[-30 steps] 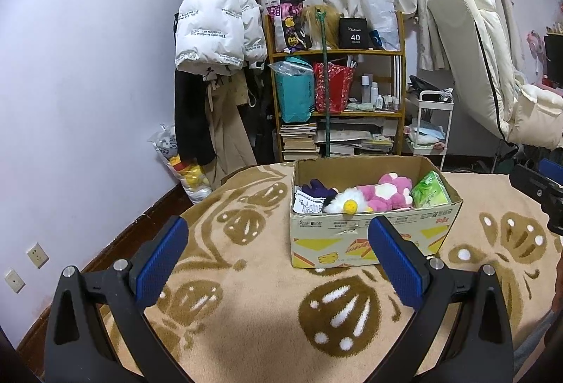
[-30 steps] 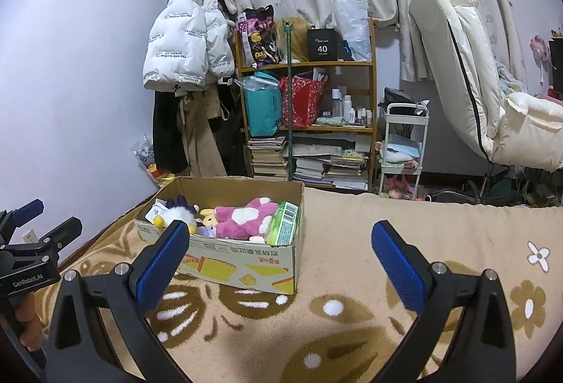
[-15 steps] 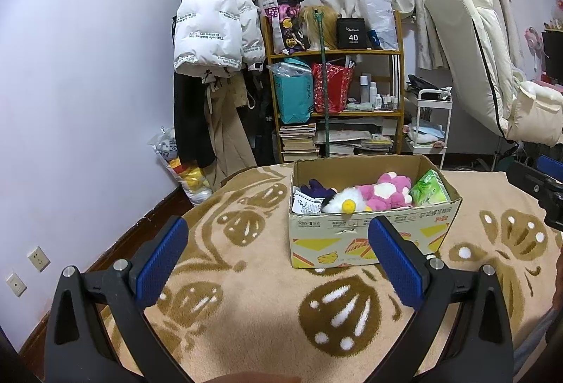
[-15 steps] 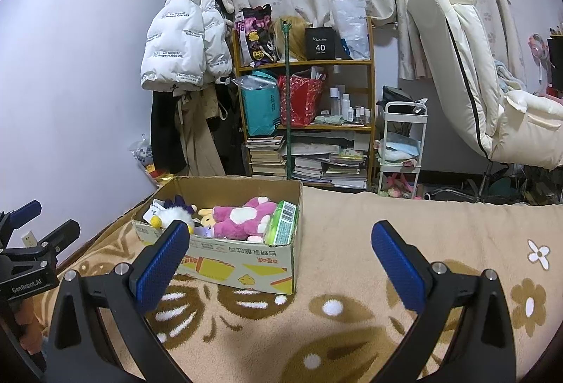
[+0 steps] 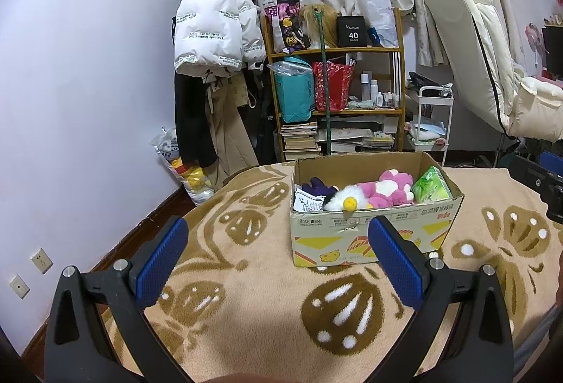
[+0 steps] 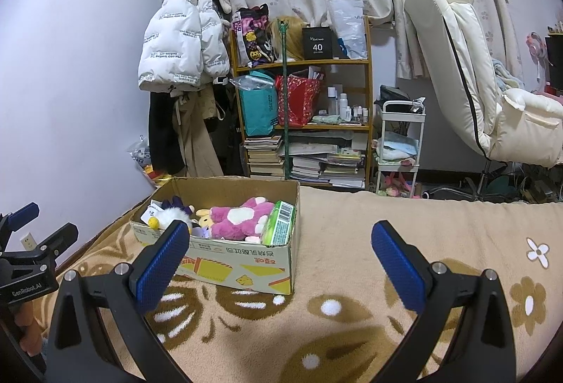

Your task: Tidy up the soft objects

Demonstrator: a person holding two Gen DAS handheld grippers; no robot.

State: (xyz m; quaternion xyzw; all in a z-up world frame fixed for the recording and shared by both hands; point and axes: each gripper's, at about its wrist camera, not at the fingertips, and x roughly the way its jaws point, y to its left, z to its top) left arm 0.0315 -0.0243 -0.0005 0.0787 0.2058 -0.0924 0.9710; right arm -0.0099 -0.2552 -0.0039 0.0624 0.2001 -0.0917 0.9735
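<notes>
Box: cardboard box (image 5: 373, 231) sits on the patterned blanket (image 5: 246, 305), ahead of both my grippers.
Contents: pink plush (image 5: 388, 187), white plush with yellow beak (image 5: 343, 200), green tissue pack (image 6: 279, 223) at its right end, all inside.
Left gripper (image 5: 278, 258): fingers wide apart, empty, short of the box.
Right gripper (image 6: 279, 261): fingers wide apart, empty, I see the box ahead-left.
Behind: bookshelf (image 6: 306, 115), white jacket (image 5: 214, 31).

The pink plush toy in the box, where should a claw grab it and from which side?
Probably from above, at the pink plush toy's plump middle: it lies flat, wedged between the green pack and the white plush, with the box walls blocking sideways approaches.
</notes>
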